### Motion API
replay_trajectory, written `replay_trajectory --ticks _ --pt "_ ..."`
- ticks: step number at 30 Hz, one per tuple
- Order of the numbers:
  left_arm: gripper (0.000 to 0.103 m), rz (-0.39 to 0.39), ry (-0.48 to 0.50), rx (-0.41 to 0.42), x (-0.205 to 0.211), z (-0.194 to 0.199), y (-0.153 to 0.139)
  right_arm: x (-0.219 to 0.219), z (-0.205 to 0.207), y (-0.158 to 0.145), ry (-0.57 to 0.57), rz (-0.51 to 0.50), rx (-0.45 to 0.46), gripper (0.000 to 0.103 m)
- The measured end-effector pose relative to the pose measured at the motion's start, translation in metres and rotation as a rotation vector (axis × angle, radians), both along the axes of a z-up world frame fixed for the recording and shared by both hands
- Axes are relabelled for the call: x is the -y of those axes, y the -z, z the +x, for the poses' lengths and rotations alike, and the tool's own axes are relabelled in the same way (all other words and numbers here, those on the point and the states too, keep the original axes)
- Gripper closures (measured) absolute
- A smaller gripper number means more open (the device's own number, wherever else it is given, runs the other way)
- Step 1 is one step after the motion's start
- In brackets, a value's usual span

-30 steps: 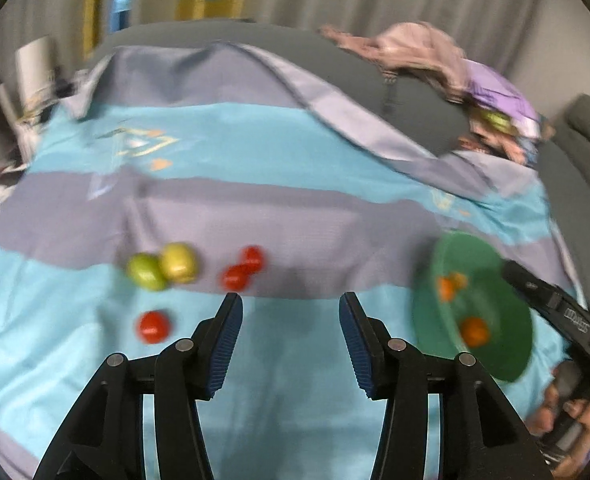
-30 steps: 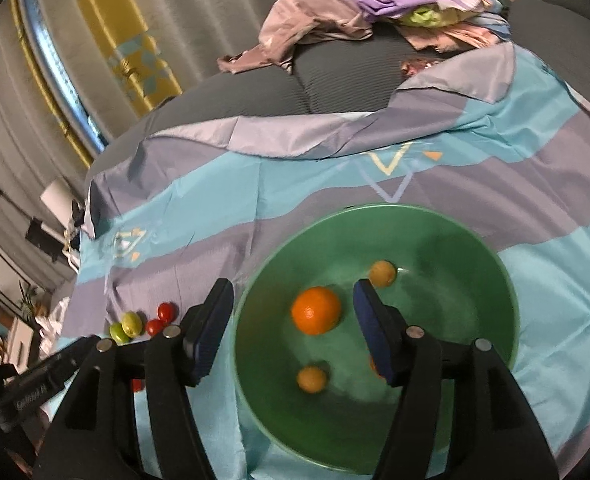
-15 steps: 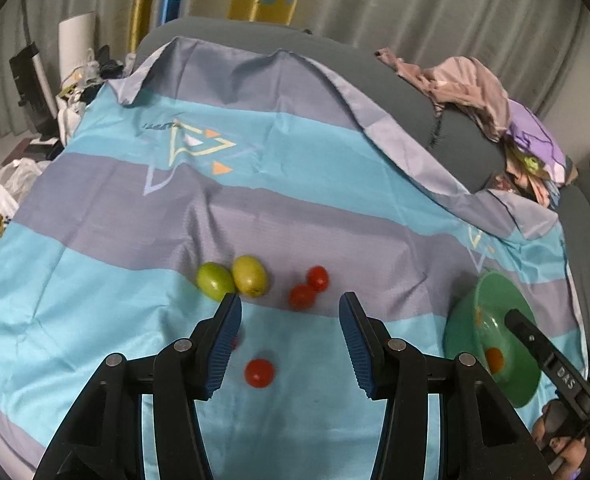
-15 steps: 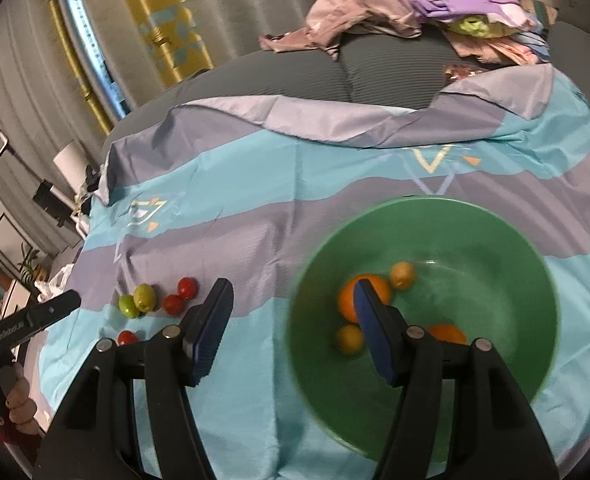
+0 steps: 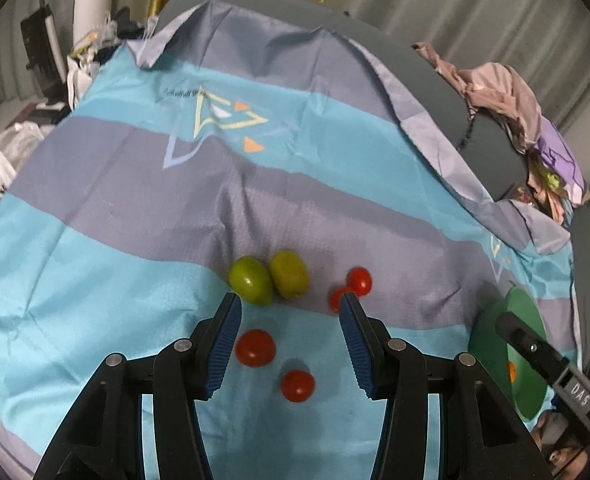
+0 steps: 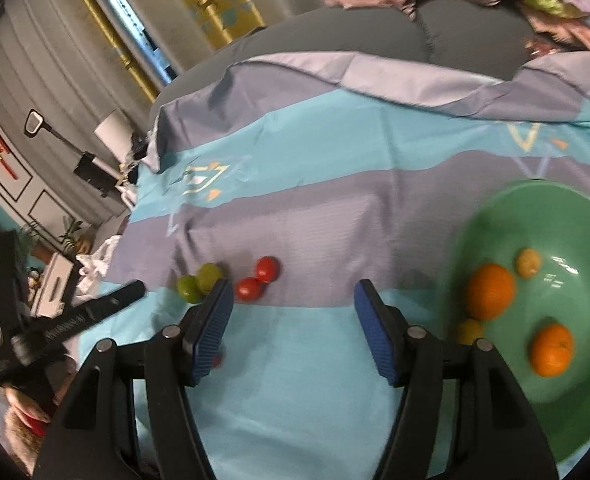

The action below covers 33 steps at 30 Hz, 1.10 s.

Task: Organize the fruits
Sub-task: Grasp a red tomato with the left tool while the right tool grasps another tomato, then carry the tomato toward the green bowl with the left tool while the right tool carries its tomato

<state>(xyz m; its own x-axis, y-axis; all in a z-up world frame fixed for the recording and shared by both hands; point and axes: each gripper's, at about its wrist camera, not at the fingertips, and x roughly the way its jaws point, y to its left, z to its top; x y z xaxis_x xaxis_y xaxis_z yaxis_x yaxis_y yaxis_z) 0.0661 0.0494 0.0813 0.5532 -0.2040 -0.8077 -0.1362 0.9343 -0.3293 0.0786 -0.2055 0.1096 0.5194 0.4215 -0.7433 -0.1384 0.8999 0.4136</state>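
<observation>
On the striped blue and grey cloth (image 5: 135, 208) lie two green fruits (image 5: 251, 280) (image 5: 289, 275) side by side and several red tomatoes: a pair (image 5: 359, 280) to their right, two more (image 5: 255, 348) (image 5: 297, 386) between my left gripper's fingers. My left gripper (image 5: 289, 304) is open and empty just above them. My right gripper (image 6: 291, 292) is open and empty over the cloth, left of the green bowl (image 6: 575, 240). The bowl holds two oranges (image 6: 490, 291) (image 6: 551, 350) and small yellow fruits (image 6: 528, 263). The fruits also show in the right wrist view (image 6: 199, 282) (image 6: 257, 280).
A grey sofa back (image 5: 491, 152) with a pile of clothes (image 5: 507, 96) lies behind the cloth. Bags and clutter (image 5: 11, 148) sit off the left edge. The bowl's rim (image 5: 491, 344) shows at right in the left wrist view.
My left gripper has moved in over the fruits, with two tomatoes now between its fingers. My right gripper has swung left, away from over the bowl.
</observation>
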Motion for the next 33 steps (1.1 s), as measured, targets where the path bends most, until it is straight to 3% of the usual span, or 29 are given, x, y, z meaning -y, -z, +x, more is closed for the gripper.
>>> replay_trajectory --ticks 3,8,9,16,19,24,30,33 --pt "0.053 -0.012 -0.006 -0.037 -0.005 0.004 0.007 -0.017 0.018 0.008 -0.025 0.031 -0.049 0.043" --pt "0.054 -0.030 0.027 -0.095 -0.004 0.004 0.018 -0.058 0.040 0.033 -0.088 0.028 -0.152 0.059" --pt "0.058 -0.024 0.030 -0.128 -0.002 0.006 0.024 -0.066 0.043 0.039 -0.103 0.021 -0.173 0.061" --pt "0.061 0.021 0.020 -0.209 0.006 0.008 0.041 -0.095 0.057 0.066 -0.120 -0.048 -0.245 0.061" --pt "0.061 0.020 -0.006 -0.233 0.001 0.008 0.046 -0.098 0.060 0.074 -0.106 -0.101 -0.248 0.062" --pt "0.064 0.024 -0.014 -0.276 0.002 0.011 0.058 -0.099 0.064 0.087 -0.102 -0.101 -0.278 0.064" --pt "0.068 0.018 -0.040 -0.301 0.000 0.011 0.066 -0.106 0.066 0.090 -0.106 -0.143 -0.248 0.067" --pt "0.069 0.024 -0.049 -0.287 -0.001 0.010 0.067 -0.110 0.066 0.091 -0.113 -0.176 -0.227 0.074"
